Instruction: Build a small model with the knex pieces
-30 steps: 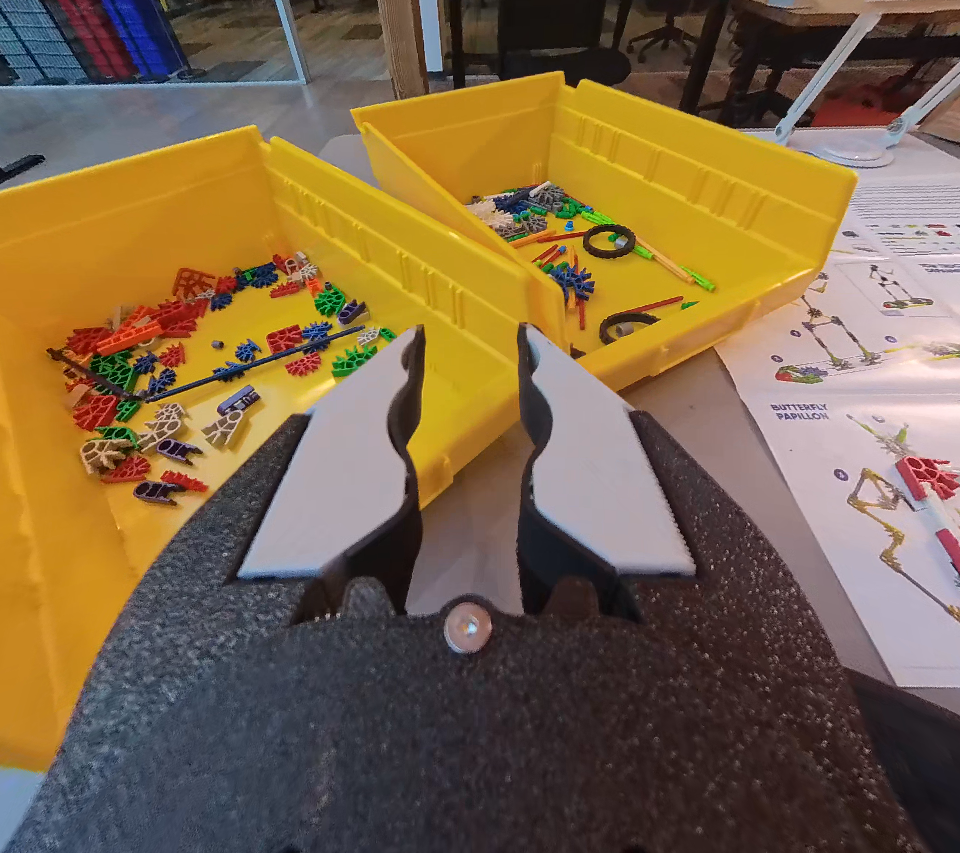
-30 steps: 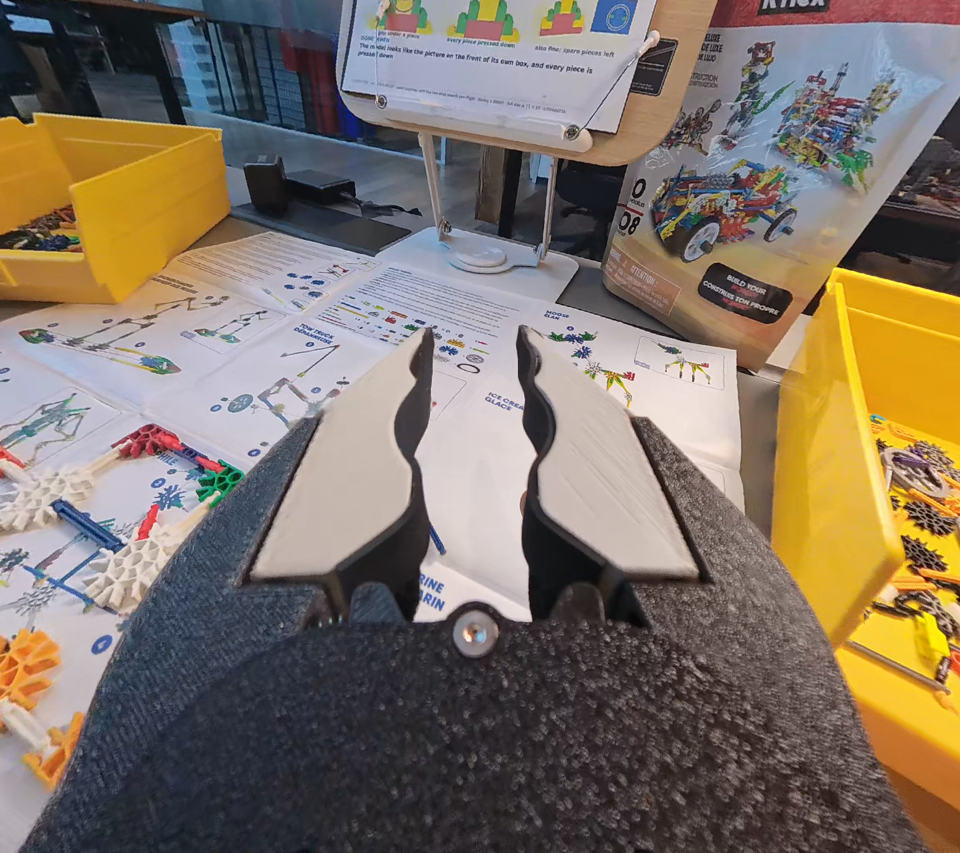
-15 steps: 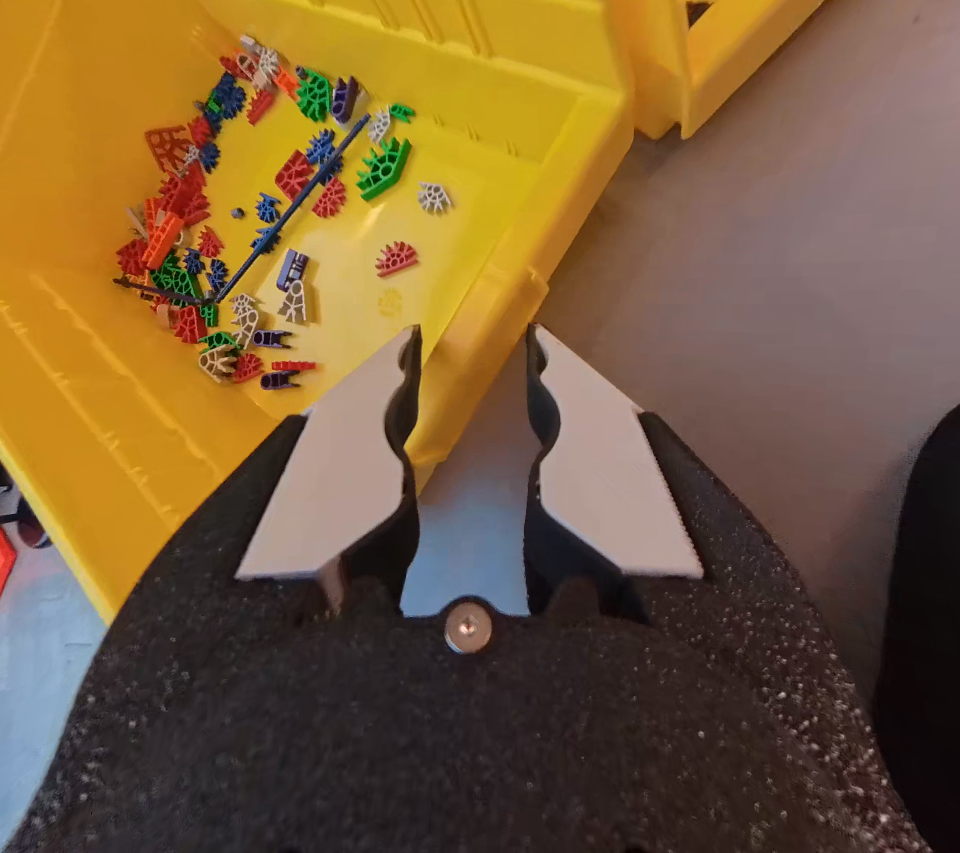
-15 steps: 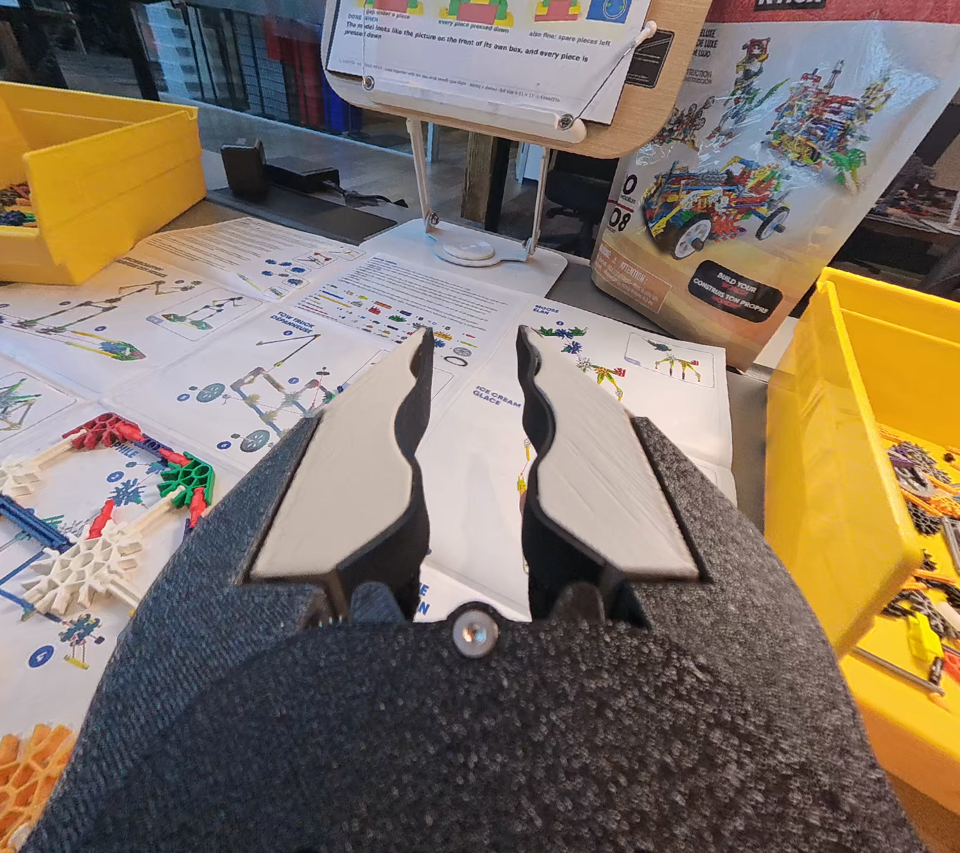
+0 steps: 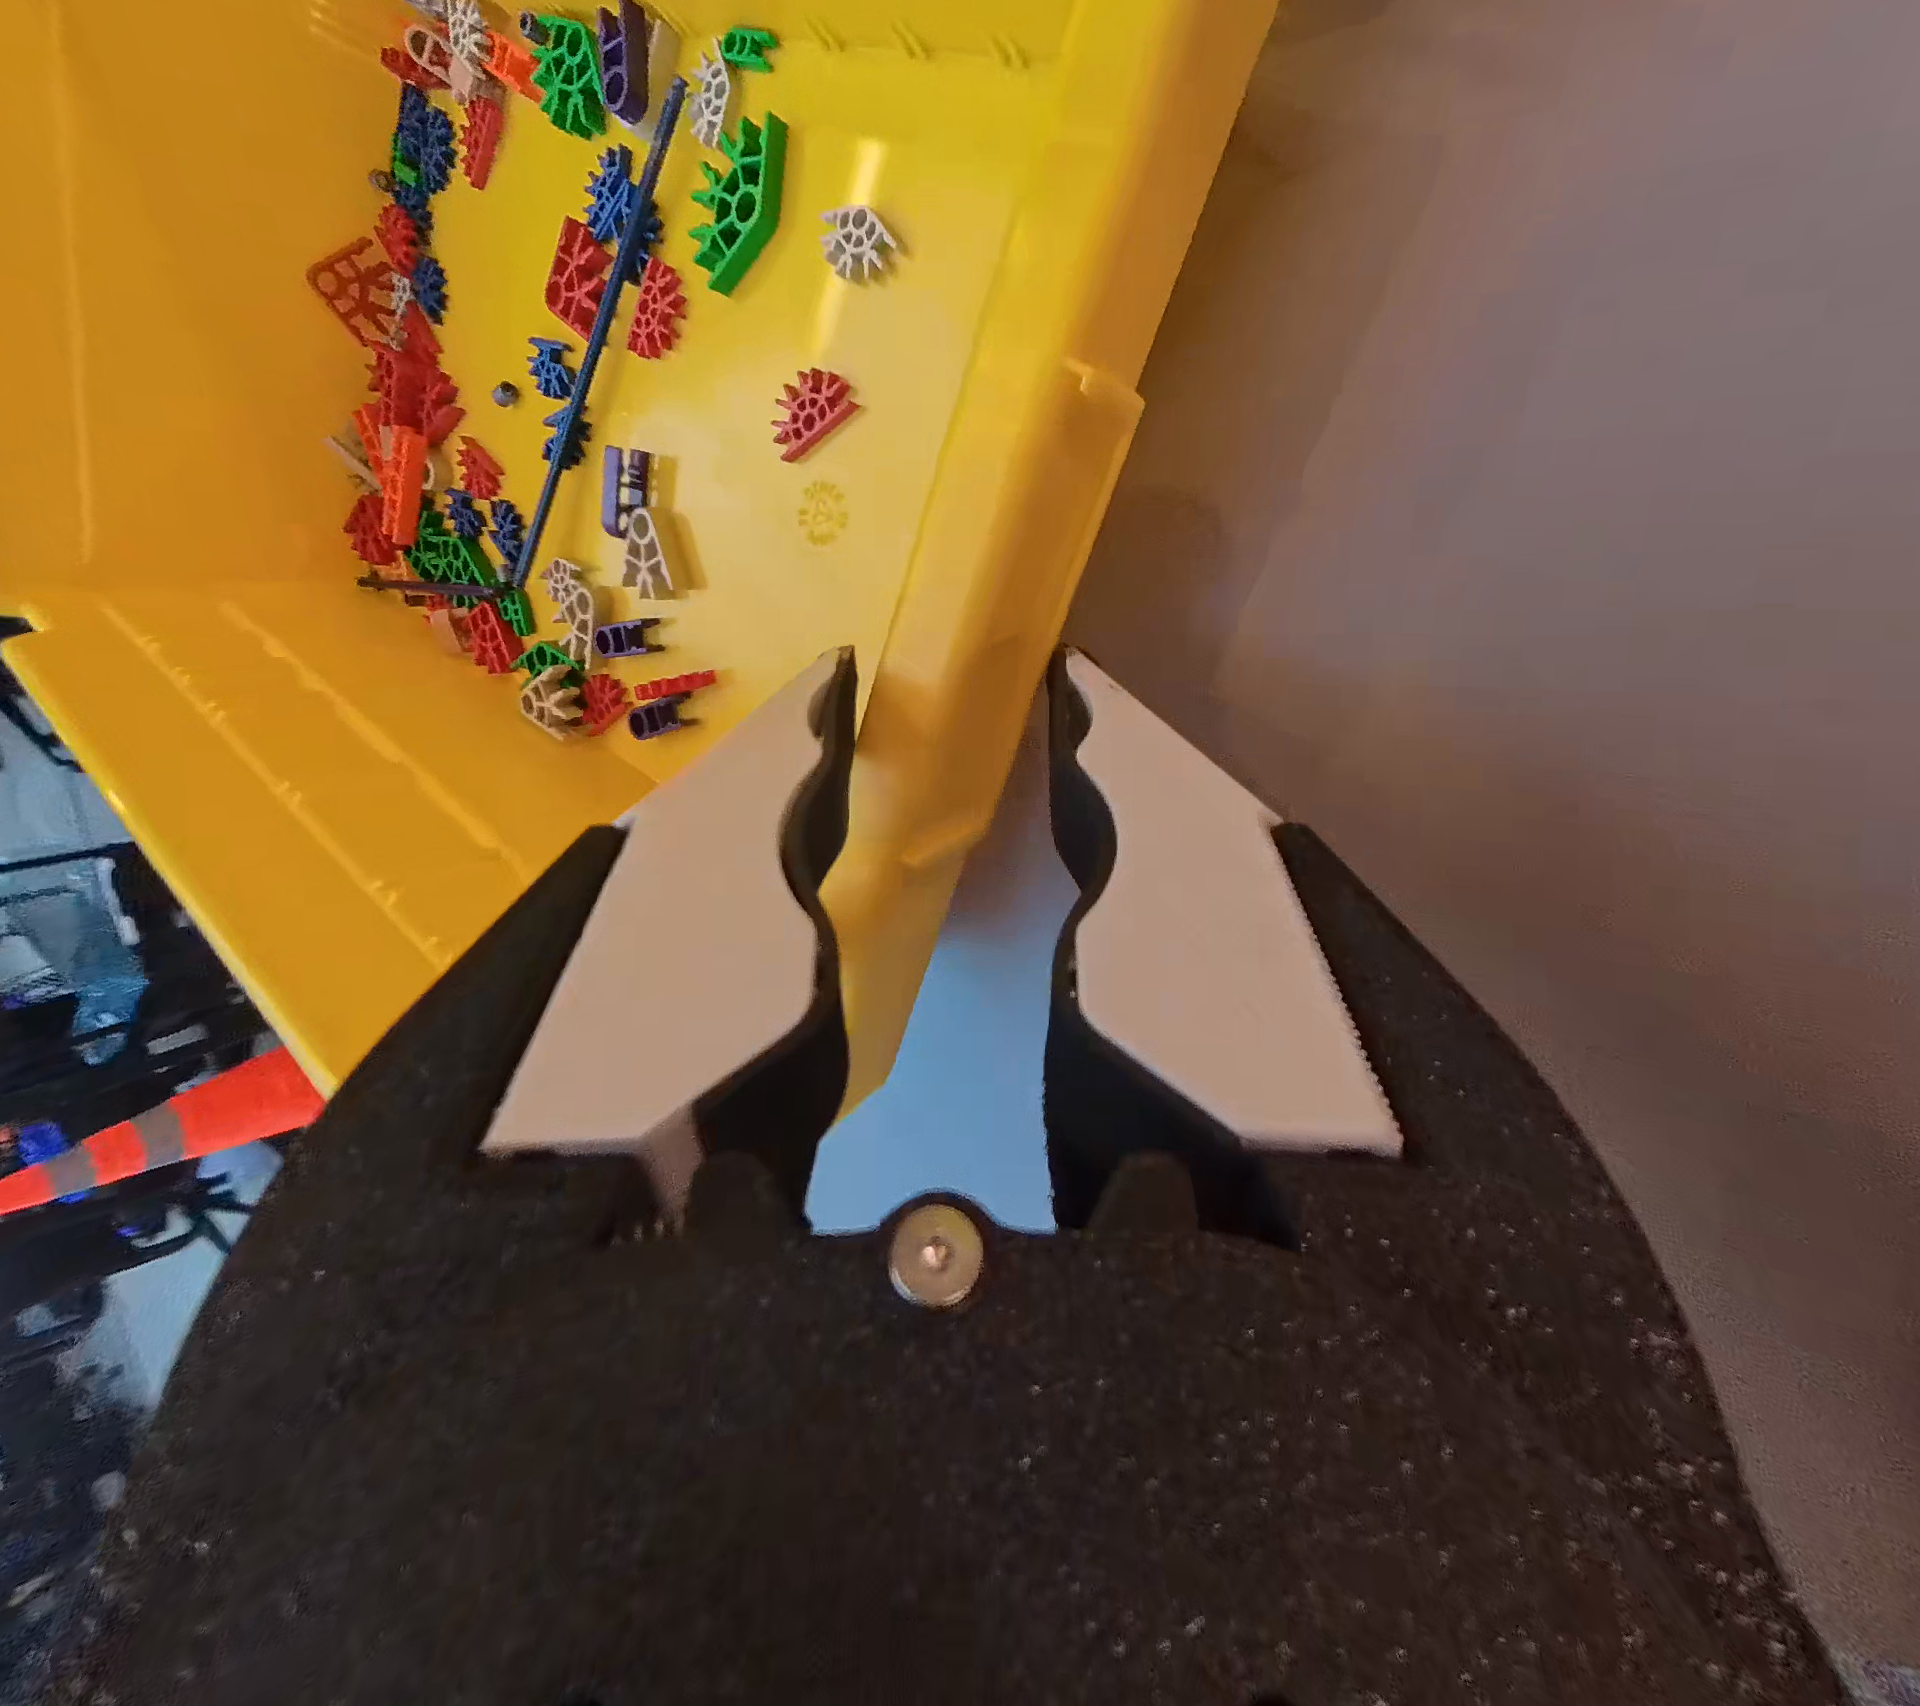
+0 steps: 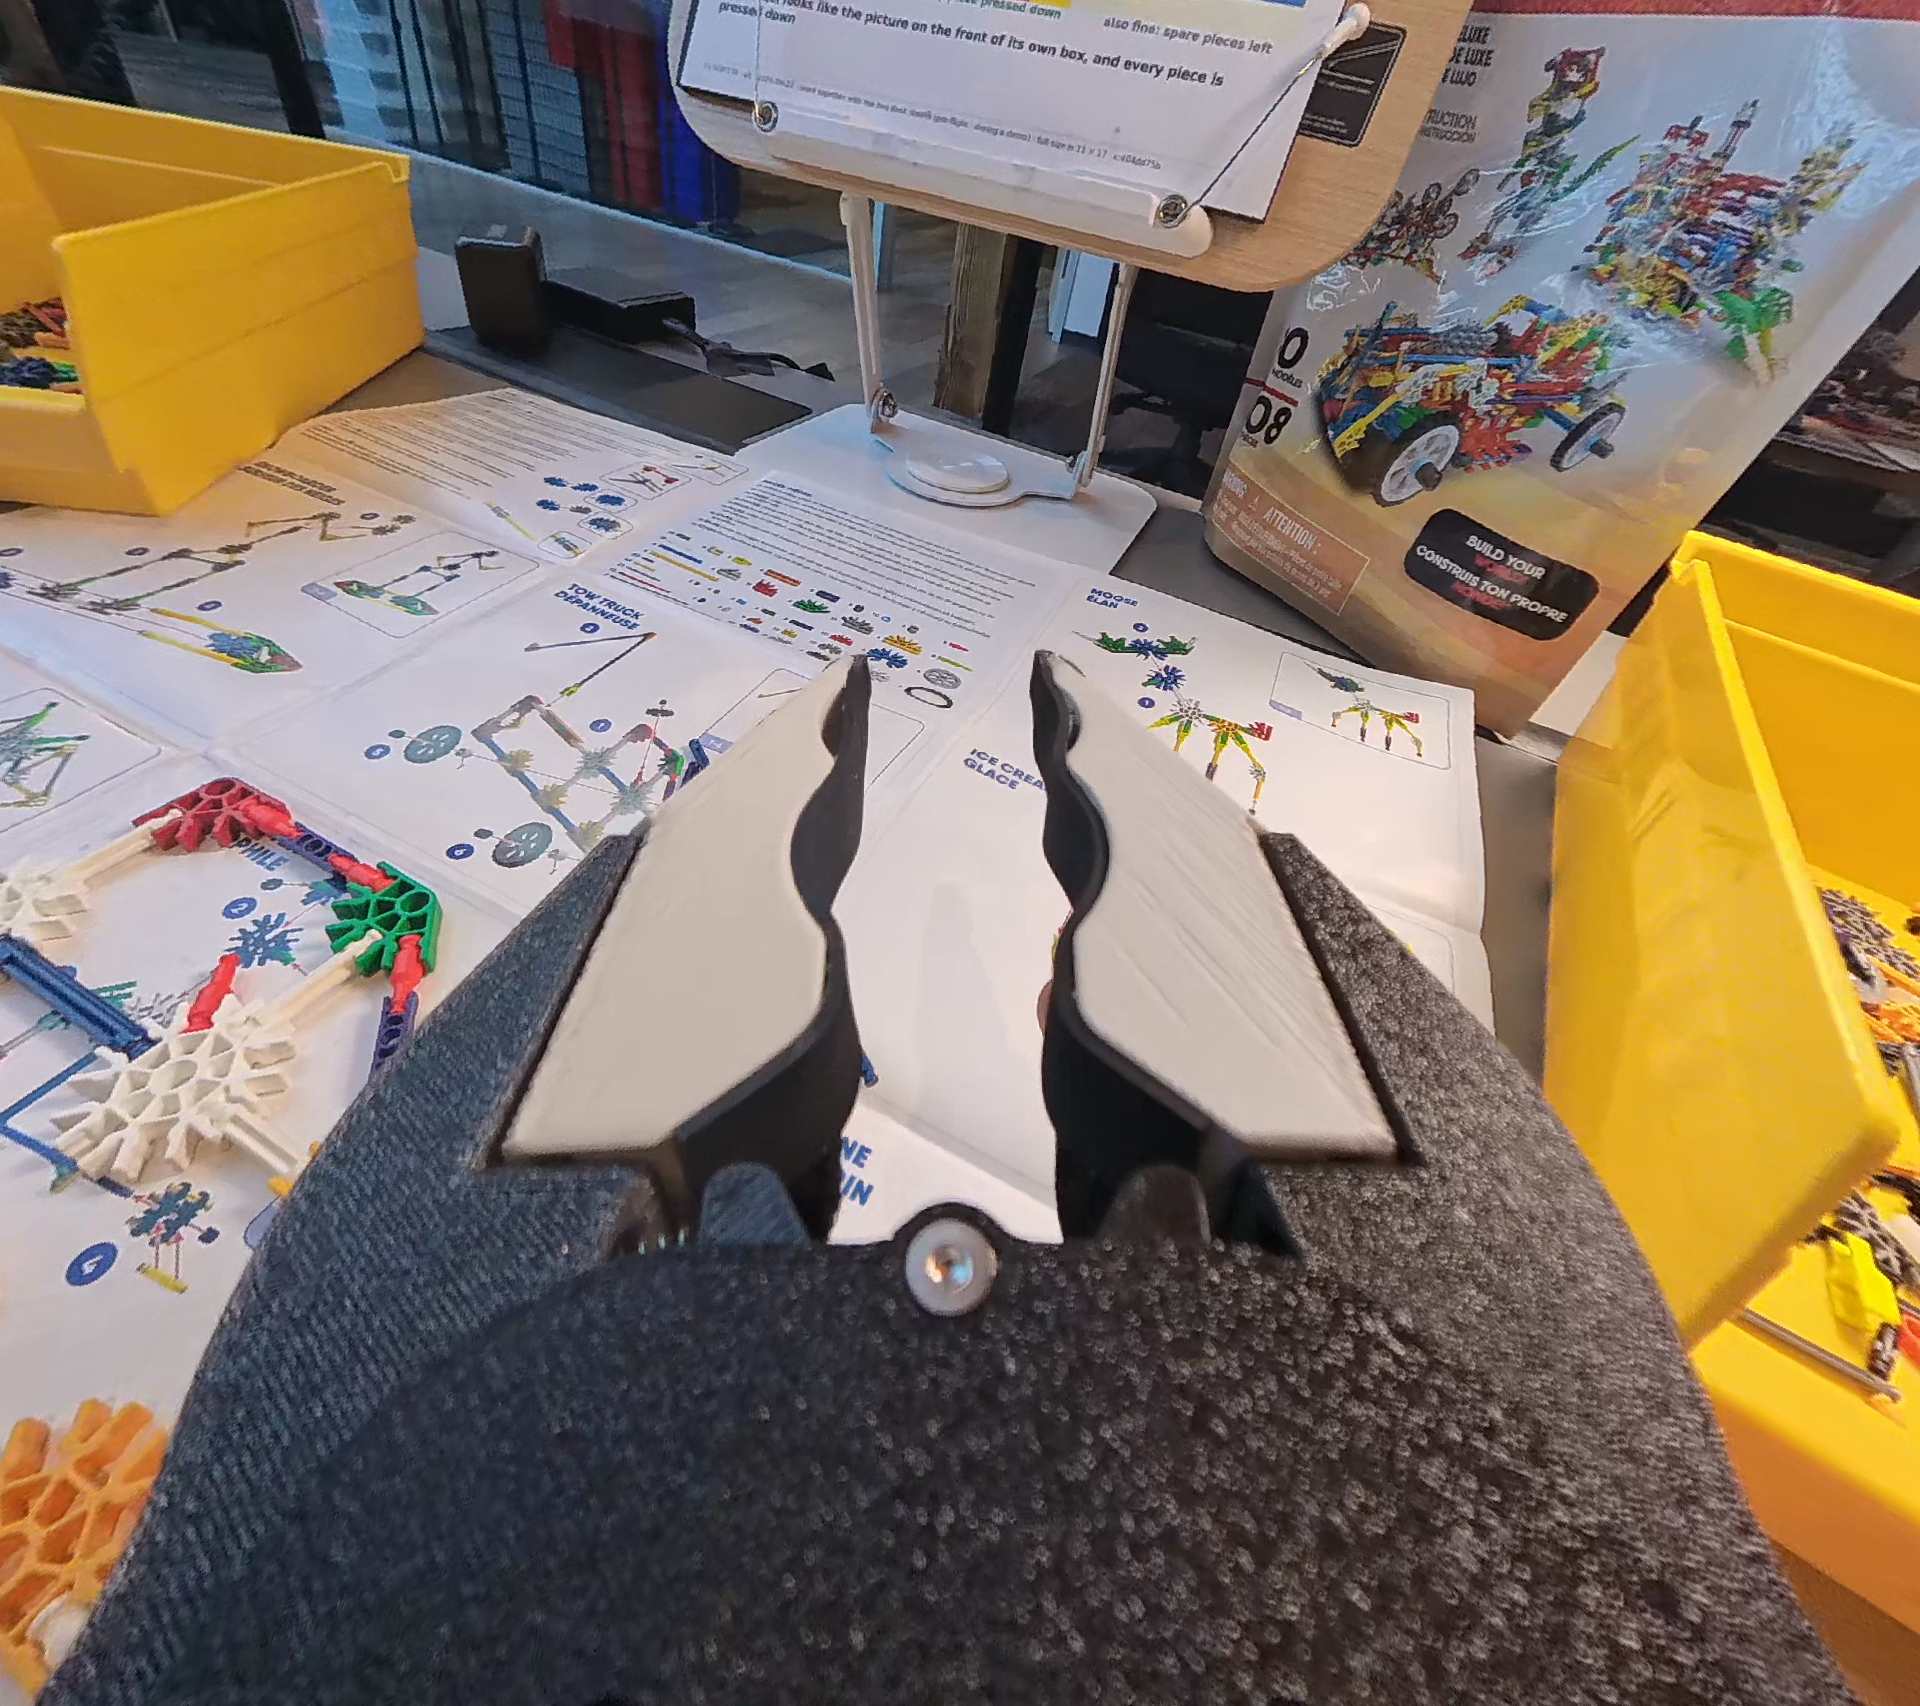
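Yellow plastic: the front wall of a bin point(image 5: 1039, 368) sits between the spread, empty fingers of the left gripper point(image 5: 951, 680). Loose connector pieces point(image 5: 582, 326) lie inside the bin at its 11 o'clock. The right gripper point(image 6: 945, 680), likewise released and empty, hovers over instruction sheets point(image 6: 935, 555). A partly built model point(image 6: 208, 981) lies at its 9 o'clock, a second yellow bin point(image 6: 1704, 981) at 3, and a toy box point(image 6: 1579, 285) at 1.

Grey fingers point(image 5: 707, 908), black textured bodies
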Available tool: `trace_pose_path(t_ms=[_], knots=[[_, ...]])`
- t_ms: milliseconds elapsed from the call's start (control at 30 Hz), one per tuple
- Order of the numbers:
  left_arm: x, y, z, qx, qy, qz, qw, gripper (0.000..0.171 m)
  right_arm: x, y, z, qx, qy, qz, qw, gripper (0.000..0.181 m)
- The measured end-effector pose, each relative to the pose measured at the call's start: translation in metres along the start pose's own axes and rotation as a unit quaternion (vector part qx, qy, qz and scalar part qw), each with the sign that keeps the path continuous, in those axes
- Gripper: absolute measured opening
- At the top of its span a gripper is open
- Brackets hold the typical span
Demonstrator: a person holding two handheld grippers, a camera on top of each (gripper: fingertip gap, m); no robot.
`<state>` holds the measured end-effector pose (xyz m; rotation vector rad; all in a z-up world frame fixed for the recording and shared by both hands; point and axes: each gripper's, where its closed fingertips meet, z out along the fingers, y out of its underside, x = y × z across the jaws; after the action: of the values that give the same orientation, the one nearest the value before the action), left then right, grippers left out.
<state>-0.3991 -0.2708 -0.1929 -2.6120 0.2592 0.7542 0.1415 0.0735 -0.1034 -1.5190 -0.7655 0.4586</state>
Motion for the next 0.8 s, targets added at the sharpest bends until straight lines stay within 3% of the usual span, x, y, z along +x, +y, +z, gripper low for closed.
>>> trace_pose_path(t_ms=[267, 533, 800], knots=[[0.003, -0.003, -0.003, 0.025, -0.066, 0.054, 0.996, 0.032, 0.002, 0.003, 0.000, -0.003, 0.002, 0.002, 1.000, 0.030], [0.024, -0.007, -0.022, 0.113, -0.147, 0.093, 0.978, 0.031, 0.005, 0.007, -0.001, -0.006, 0.006, 0.007, 1.000, 0.029], [0.028, -0.014, -0.047, 0.183, -0.106, 0.078, 0.974, 0.030, 0.004, 0.008, 0.001, -0.007, 0.002, 0.011, 1.000, 0.029]])
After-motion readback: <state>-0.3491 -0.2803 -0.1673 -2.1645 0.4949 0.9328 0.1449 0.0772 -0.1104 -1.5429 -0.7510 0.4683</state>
